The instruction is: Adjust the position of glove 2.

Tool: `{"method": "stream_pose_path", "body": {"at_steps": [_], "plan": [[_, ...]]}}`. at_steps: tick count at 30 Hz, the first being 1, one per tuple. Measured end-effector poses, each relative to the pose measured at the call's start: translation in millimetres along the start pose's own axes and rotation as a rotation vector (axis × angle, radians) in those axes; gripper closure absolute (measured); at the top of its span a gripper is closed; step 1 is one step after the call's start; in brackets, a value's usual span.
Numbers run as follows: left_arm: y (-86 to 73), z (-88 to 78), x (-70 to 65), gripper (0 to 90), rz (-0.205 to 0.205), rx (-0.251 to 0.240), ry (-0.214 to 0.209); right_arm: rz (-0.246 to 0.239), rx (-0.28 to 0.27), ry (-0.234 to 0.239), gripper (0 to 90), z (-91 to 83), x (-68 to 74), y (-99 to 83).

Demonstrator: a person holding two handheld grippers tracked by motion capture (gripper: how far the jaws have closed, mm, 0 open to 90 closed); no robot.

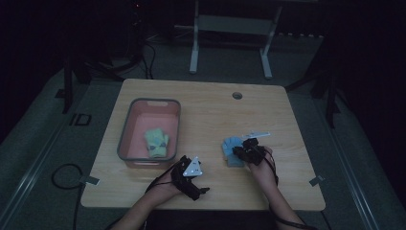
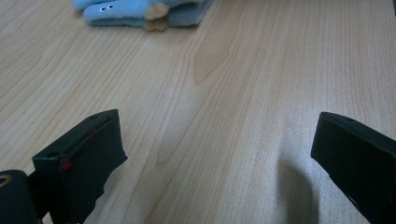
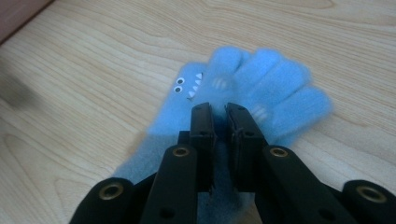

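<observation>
Right gripper view: fuzzy blue glove (image 3: 243,88), smooth woodgrain table (image 3: 93,70).

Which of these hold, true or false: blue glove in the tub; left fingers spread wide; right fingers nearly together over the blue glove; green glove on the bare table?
1. The blue glove lies in the pink tub. False: it lies on the wooden table, right of the tub.
2. The left gripper has its fingers spread wide over bare wood. True.
3. The right gripper has its fingers nearly together over the blue glove. True.
4. The green glove lies on the bare table. False: it is inside the tub.
</observation>
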State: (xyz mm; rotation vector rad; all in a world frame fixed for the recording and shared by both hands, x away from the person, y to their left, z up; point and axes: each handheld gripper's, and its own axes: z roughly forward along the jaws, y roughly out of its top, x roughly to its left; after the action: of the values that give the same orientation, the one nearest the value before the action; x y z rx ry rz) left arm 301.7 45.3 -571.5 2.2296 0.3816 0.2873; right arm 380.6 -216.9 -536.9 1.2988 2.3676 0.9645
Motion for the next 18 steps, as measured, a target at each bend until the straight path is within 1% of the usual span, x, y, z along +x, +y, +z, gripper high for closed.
{"method": "stream_pose_path", "body": {"at_steps": [7,8,9,11,12,13,15,16,18], "plan": [[0.8,-0.3,-0.2,2.6,-0.002,0.000,0.004,-0.008,0.010,0.002,78.5,0.6,-2.0,0.4],[1.2,-0.6,-0.2,2.6,0.000,0.003,0.013,-0.010,0.011,0.006,76.9,0.1,-2.3,0.8],[1.2,-0.7,-0.1,2.6,-0.001,0.001,0.015,-0.017,0.006,0.010,71.9,-2.3,-3.2,1.8],[2.2,-1.1,-0.5,2.7,-0.007,-0.007,0.016,-0.026,0.001,0.018,65.1,-5.3,-4.3,2.5],[3.0,-1.2,-0.9,2.7,-0.011,-0.010,0.016,-0.032,-0.001,0.018,60.2,-7.0,-4.7,2.8],[4.0,-1.2,-1.4,2.7,-0.013,-0.010,0.021,-0.038,-0.006,0.030,54.5,-8.5,-5.6,3.0],[6.3,-1.1,-2.8,2.7,-0.011,-0.012,0.028,-0.049,-0.005,0.041,50.6,-12.4,-7.1,3.2],[7.4,-1.2,-3.3,2.7,-0.005,-0.016,0.032,-0.047,-0.009,0.048,46.2,-14.2,-8.2,3.4],[9.6,-1.3,-3.9,2.7,-0.003,-0.027,0.034,-0.041,-0.013,0.065,40.3,-17.6,-11.3,3.8]]}}
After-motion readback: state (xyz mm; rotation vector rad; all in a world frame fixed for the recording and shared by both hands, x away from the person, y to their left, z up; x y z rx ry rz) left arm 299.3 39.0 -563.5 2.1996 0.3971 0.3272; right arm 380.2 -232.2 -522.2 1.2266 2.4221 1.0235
